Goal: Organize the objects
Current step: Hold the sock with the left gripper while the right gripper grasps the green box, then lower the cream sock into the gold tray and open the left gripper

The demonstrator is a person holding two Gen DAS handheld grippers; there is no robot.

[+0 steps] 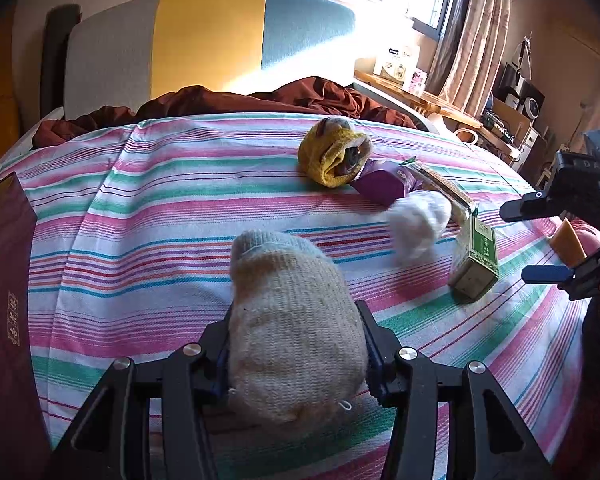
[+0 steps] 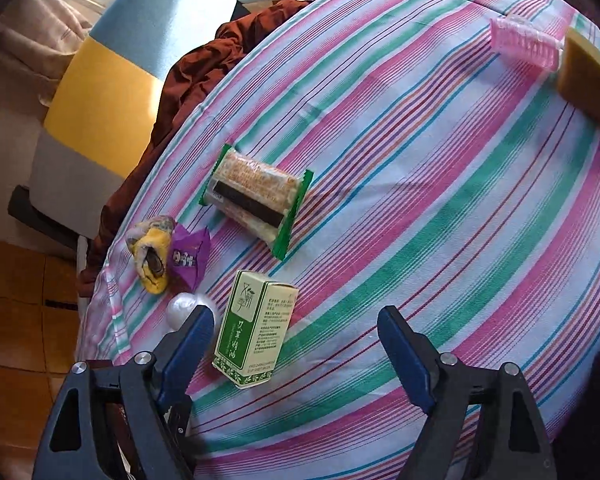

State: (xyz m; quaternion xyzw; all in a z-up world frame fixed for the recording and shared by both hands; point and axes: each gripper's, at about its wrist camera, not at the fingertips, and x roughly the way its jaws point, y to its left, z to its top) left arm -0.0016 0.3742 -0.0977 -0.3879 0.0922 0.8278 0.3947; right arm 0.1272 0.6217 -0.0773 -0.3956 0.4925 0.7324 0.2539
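Your left gripper (image 1: 296, 344) clamped the rolled beige sock (image 1: 292, 320); right gripper (image 2: 296, 344) hung open by the green box (image 2: 256, 330) mid-bedspread (image 2: 440, 200) — you needed it centred first.

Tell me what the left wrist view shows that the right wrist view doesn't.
Only the left wrist view shows the left gripper shut on a cream sock, and a maroon box. Only the right wrist view shows a pink clear packet. Both show the green and white box, yellow sock roll, purple wrapper and open right gripper.
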